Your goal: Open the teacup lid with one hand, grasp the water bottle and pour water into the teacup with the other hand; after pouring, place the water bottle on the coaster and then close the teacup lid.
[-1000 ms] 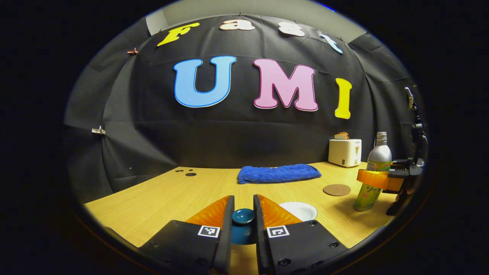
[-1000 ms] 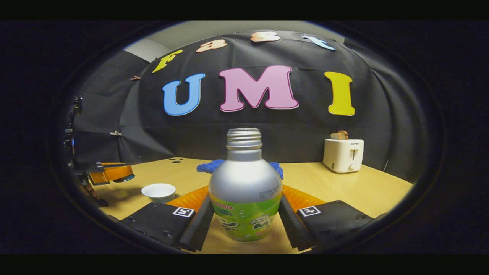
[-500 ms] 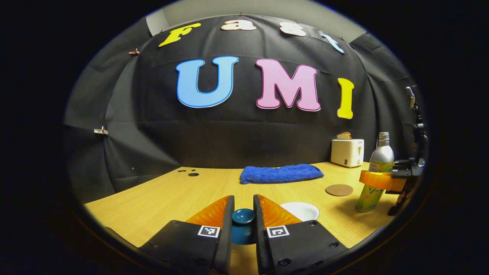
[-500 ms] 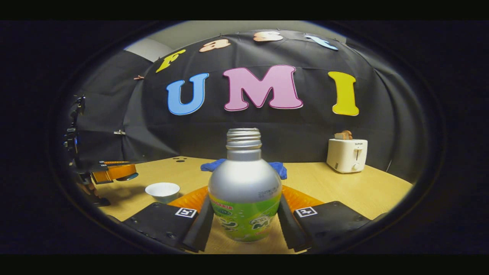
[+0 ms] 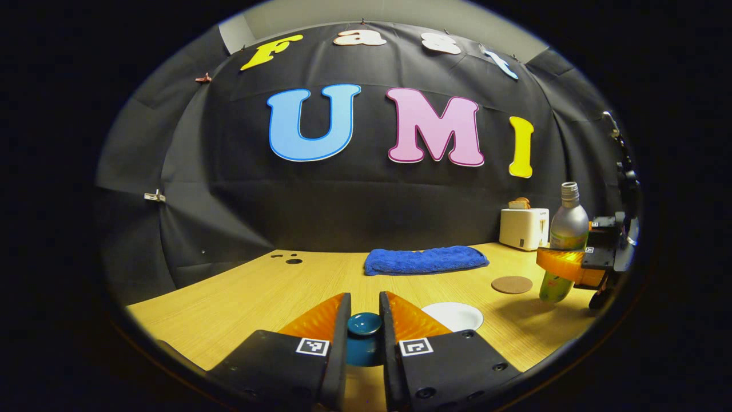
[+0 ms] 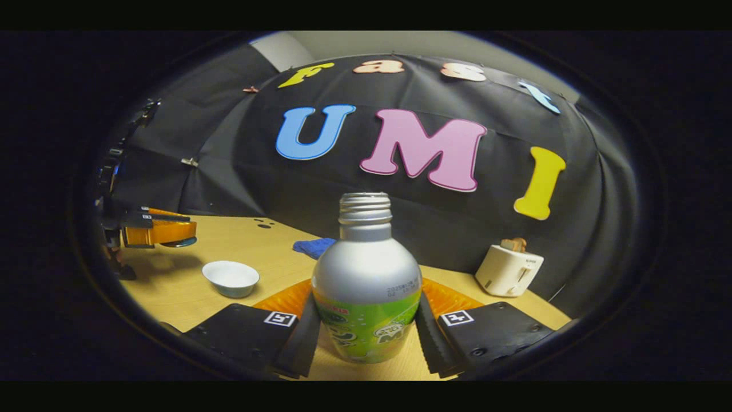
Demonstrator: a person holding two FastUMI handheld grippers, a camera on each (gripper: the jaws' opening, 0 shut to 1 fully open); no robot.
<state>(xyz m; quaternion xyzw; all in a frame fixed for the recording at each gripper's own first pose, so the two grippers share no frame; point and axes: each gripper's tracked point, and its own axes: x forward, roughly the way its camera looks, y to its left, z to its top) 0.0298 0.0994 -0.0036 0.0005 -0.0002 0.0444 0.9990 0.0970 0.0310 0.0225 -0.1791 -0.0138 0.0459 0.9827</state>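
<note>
The left claw (image 5: 365, 320) is clamped on the lid (image 5: 364, 324) by its round teal knob, above the wooden tabletop (image 5: 240, 297); the right claw (image 6: 366, 320) grips the silver bottle (image 6: 366, 286), uncapped, tilted in the left gripper view; the white cup (image 6: 231, 277) sits open between them; the round cork coaster (image 5: 512, 284) lies near the blue towel (image 5: 426, 260).

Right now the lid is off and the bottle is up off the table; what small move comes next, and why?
Probably carry the water bottle across until its mouth is over the teacup. The right tool is shut on the bottle, which is uncapped and off the table but well to one side of the open cup. The left tool holds the lid clear of the cup.
</note>
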